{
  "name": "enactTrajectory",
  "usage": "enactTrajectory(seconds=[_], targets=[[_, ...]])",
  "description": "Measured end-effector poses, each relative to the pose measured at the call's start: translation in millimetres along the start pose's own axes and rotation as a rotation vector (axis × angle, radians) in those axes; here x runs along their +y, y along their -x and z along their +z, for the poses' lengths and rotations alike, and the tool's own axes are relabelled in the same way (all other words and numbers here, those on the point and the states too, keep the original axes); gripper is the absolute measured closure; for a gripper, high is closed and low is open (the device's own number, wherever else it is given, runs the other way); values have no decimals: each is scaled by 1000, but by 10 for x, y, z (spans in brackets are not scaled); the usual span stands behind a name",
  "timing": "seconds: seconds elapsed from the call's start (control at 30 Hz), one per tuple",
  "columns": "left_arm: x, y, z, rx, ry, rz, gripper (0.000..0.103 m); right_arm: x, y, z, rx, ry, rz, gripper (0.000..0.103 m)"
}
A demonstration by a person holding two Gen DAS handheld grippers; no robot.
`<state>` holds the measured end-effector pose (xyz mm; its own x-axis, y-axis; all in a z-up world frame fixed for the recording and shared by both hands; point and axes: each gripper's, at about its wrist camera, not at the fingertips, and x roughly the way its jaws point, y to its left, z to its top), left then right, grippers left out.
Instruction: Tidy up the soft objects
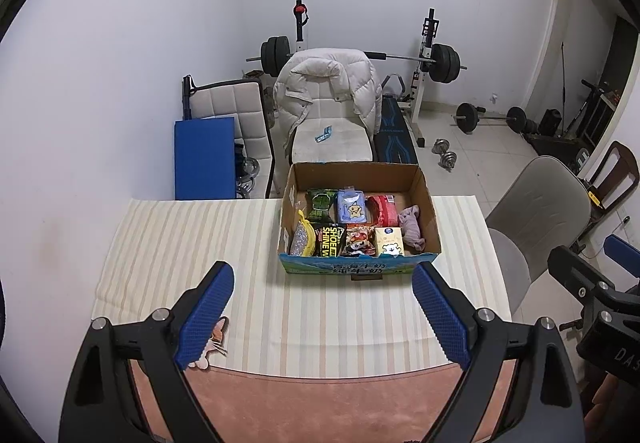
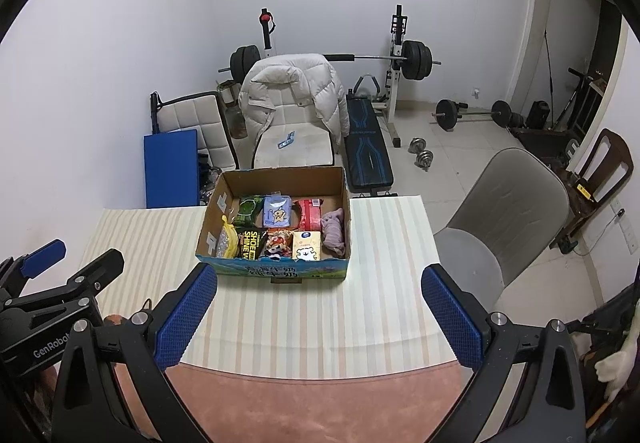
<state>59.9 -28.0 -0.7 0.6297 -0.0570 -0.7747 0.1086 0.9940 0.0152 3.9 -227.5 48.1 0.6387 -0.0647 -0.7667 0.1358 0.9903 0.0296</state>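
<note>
Soft packets and a mauve cloth (image 1: 412, 225) are seen packed in the cardboard box (image 1: 430, 211) at the far edge of the striped surface (image 1: 200, 243), so both hand-held grippers, left (image 1: 322, 317) and right (image 2: 320, 317), held wide and empty, are best brought in from above.

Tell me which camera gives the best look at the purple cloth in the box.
The left wrist view: the purple cloth lies open to the camera at the cardboard box's right end. In the right wrist view the cloth sits against the box's right wall, slightly smaller but also unblocked.
</note>
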Motion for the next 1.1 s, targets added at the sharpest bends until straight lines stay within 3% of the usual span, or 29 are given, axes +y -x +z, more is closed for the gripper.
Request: enactTrajectory(seconds=[1.1], targets=[[44, -1, 104, -11, 12, 10, 12, 11, -10, 168, -19, 25, -5, 0]])
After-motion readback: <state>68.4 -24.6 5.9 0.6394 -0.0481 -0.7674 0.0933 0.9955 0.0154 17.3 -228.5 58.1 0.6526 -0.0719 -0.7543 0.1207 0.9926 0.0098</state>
